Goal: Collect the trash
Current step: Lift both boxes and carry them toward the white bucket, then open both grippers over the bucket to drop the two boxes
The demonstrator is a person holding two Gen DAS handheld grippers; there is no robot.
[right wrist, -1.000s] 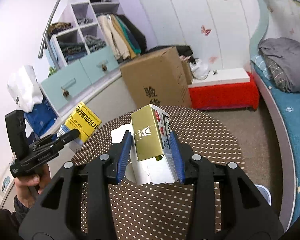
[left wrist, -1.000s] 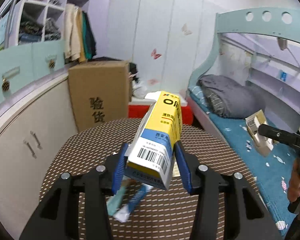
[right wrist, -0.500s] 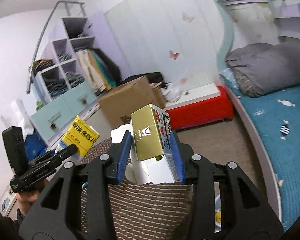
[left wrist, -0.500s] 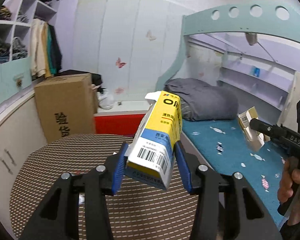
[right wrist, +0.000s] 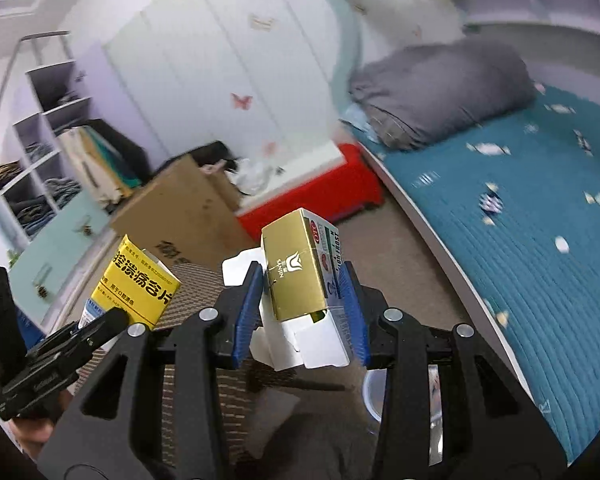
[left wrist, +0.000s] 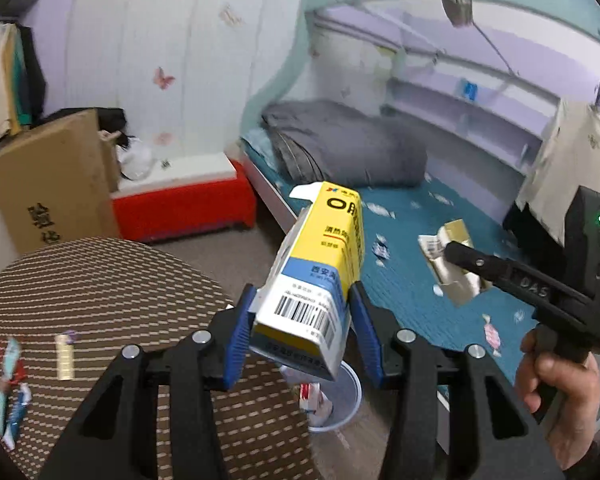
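- Blue pads of the left gripper are clamped on the lower end of a yellow carton, which stands up and forward from the jaws with its barcode face toward the camera.
- Gold cardboard fills the right gripper: its pads squeeze a gold box at the lower half, and a loose white flap hangs open just below the jaws.
- Both cartons look like empty thin cardboard: light, easily crushed, smooth-faced. Judging by that, a grip across the flat sides near one end, as now, should hold without much force; harder squeezing would likely cave the walls in.
- The open flap on the gold box is the weak spot; pinching there would probably let it fold and slip.
- Just below and ahead of the left jaws sits a white bin on the floor, some trash already inside; from the right wrist only its rim shows under the fingers.
- Further left of the left gripper, on the brown woven table, a few wrappers and a small gold strip lie uncollected — flimsy, flat things that would need a pinch at an edge.
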